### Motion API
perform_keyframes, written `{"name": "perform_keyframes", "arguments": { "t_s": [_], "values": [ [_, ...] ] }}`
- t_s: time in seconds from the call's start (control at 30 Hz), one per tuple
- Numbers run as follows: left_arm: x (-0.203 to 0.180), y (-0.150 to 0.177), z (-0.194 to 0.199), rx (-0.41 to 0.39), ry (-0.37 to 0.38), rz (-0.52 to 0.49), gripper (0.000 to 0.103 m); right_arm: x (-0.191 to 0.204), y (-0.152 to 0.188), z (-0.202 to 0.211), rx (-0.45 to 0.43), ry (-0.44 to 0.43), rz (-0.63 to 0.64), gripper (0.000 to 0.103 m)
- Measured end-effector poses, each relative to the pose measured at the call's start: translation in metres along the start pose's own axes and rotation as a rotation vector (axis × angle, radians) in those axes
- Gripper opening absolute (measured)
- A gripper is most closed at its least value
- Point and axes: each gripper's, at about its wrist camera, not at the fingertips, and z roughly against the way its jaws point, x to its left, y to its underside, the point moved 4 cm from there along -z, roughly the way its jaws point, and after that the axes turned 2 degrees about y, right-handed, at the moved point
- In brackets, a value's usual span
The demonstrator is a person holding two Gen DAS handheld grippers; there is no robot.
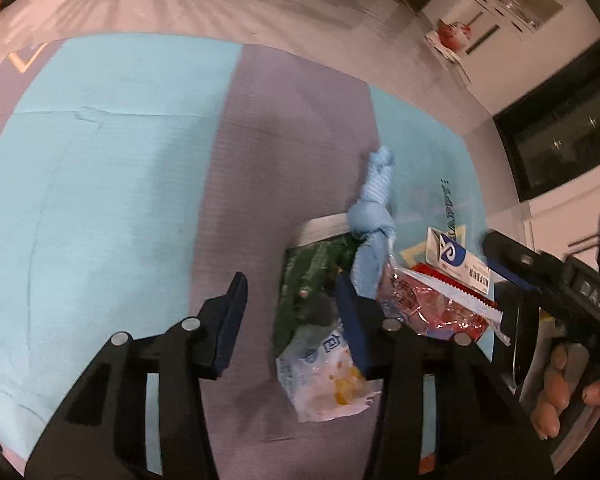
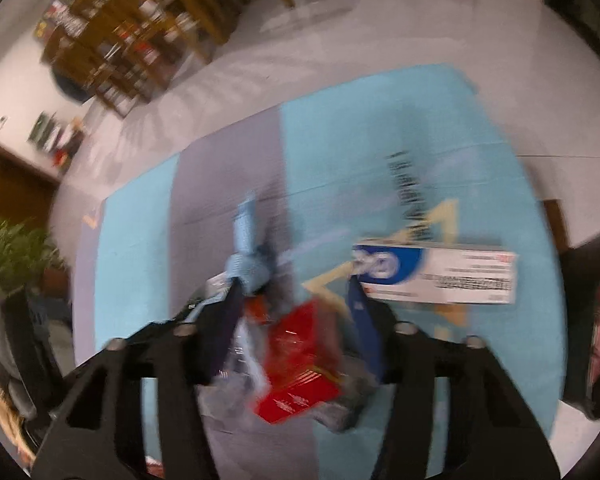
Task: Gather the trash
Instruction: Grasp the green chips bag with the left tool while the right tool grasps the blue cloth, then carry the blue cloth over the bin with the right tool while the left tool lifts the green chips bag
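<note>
We find the left gripper (image 1: 290, 304) parted above the green packet (image 1: 312, 280); the right gripper (image 2: 296, 308) straddles the red wrapper (image 2: 300, 372), grip unclear through blur.

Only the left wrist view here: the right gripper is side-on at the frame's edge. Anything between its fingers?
Observer: Yes, the right wrist view shows a red packet between the fingers of the right gripper; blur hides whether the pads press it.
Operator: And the white and blue box?
Observer: The box lies on the mat, just beyond that gripper's fingertip on the picture's right.
Operator: Anything beside the mat?
Observer: A potted plant at that view's left edge.
</note>
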Motion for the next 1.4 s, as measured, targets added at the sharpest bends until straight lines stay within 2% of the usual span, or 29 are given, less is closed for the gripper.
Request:
{"name": "perform_keyframes", "arguments": {
  "t_s": [0.07, 0.23, 0.33, 0.4, 0.5, 0.63, 0.9, 1.1, 1.2, 1.4],
  "values": [
    [-0.003, 0.001, -0.006, 0.021, 0.021, -0.003, 0.047, 0.008, -0.001, -0.009, 0.028, -0.034, 0.012, 0.044],
    [-0.008, 0.002, -0.027, 0.081, 0.008, -0.008, 0.045, 0.042, -0.010, -0.037, 0.070, -0.038, 0.129, 0.043],
    [-0.009, 0.002, -0.032, 0.096, 0.013, -0.014, 0.038, 0.047, -0.008, -0.058, 0.112, -0.017, 0.139, 0.043],
    [-0.009, 0.001, -0.031, 0.099, 0.010, -0.026, 0.027, 0.045, -0.006, -0.070, 0.152, -0.004, 0.127, 0.038],
    [-0.011, 0.001, -0.027, 0.098, 0.011, -0.059, 0.020, 0.043, -0.006, -0.074, 0.155, 0.012, 0.125, 0.031],
    [-0.010, 0.000, -0.016, 0.081, -0.004, -0.054, 0.019, 0.041, -0.009, -0.068, 0.145, -0.007, 0.089, 0.026],
    [-0.017, -0.001, 0.046, -0.065, 0.005, -0.060, 0.019, 0.041, -0.015, -0.027, 0.039, -0.052, 0.084, 0.025],
    [-0.021, 0.002, 0.082, -0.163, 0.001, -0.061, 0.019, 0.032, -0.018, 0.018, -0.085, -0.061, 0.067, 0.025],
    [-0.023, 0.005, 0.088, -0.173, 0.011, -0.070, 0.019, 0.031, -0.021, 0.029, -0.130, -0.062, 0.055, 0.025],
    [-0.025, 0.005, 0.092, -0.180, 0.015, -0.061, 0.019, 0.017, -0.025, 0.046, -0.198, -0.007, 0.017, 0.025]
  ]
}}
